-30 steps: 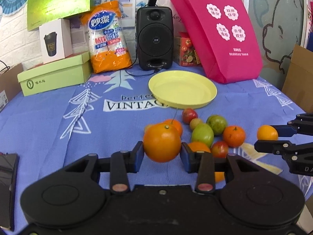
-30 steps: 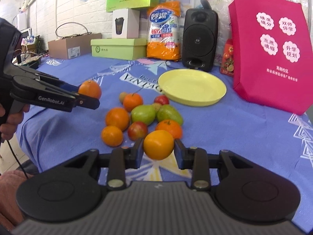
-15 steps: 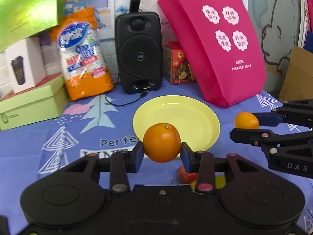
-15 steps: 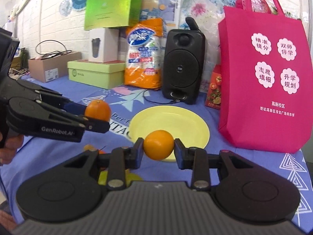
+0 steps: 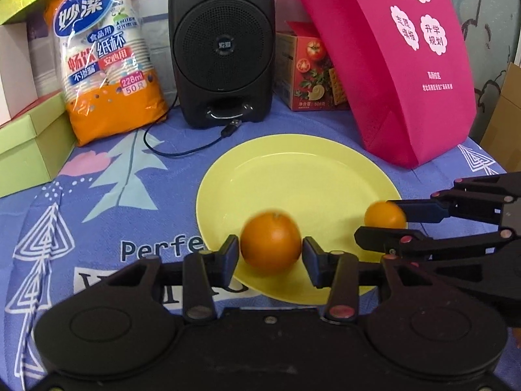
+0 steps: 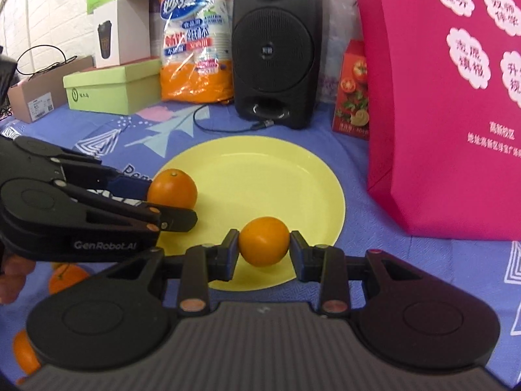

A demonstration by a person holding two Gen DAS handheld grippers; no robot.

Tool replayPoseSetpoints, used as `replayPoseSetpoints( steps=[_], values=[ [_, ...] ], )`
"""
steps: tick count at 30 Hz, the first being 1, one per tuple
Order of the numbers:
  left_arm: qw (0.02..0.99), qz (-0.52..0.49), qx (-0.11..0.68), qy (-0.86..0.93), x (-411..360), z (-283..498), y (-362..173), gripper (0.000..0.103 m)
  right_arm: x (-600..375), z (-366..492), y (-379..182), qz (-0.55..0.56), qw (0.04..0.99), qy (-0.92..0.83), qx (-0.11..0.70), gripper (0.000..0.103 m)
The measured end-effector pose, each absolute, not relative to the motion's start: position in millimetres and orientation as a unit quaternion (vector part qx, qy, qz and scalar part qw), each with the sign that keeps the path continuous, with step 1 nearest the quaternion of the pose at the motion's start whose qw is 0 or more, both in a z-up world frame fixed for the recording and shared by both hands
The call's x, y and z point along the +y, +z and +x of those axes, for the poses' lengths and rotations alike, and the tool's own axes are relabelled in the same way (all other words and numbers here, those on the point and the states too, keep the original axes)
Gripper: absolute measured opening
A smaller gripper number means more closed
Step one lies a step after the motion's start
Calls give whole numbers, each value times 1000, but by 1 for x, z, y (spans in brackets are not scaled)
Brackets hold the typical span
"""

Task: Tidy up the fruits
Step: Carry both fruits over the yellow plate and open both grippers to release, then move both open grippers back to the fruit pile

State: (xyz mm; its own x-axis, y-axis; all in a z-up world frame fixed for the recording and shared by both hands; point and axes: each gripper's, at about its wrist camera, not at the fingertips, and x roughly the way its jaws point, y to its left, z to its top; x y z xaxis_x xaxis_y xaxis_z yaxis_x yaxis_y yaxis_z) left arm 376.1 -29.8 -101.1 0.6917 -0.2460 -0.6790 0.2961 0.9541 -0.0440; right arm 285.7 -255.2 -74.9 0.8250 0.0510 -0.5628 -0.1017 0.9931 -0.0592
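My left gripper [image 5: 271,249] is shut on a large orange [image 5: 271,243] and holds it over the near rim of the yellow plate [image 5: 293,166]. My right gripper [image 6: 263,250] is shut on a smaller orange [image 6: 263,240] over the plate's [image 6: 260,169] near right rim. The right gripper [image 5: 381,224] shows in the left wrist view with its orange [image 5: 384,215]. The left gripper [image 6: 176,205] shows in the right wrist view with its orange [image 6: 172,189]. Other oranges [image 6: 63,277] lie on the cloth near the left, partly hidden.
A black speaker [image 5: 221,42] with a loose cable [image 5: 182,150] stands behind the plate. A pink bag [image 5: 390,58] stands to the right, a red box [image 5: 309,71] beside it. An orange cup pack [image 5: 104,58] and a green box [image 5: 29,143] stand at left.
Both grippers have carried their oranges forward and down, from short of the plate to over its near rim. The fruit pile has dropped out of the left wrist view.
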Motion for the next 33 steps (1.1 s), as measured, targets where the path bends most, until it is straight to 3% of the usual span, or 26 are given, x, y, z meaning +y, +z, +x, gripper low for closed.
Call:
replayPoseSetpoints(
  steps=[3,11,15,33],
  values=[
    [924,39,354,-142,-26,370,-94,57,-256,283,-72,-39,957,39,284,41],
    [939,45,318,-126,-8,329,-58,57,-256,244,-46,-42,966,39,252,41],
    [942,50,313,-110,6,303,-49,57,-255,218,-41,-43,968,43,245,46],
    [933,40,342,-107,40,182,-66,57,-215,104,-58,-68,960,98,252,54]
  ],
)
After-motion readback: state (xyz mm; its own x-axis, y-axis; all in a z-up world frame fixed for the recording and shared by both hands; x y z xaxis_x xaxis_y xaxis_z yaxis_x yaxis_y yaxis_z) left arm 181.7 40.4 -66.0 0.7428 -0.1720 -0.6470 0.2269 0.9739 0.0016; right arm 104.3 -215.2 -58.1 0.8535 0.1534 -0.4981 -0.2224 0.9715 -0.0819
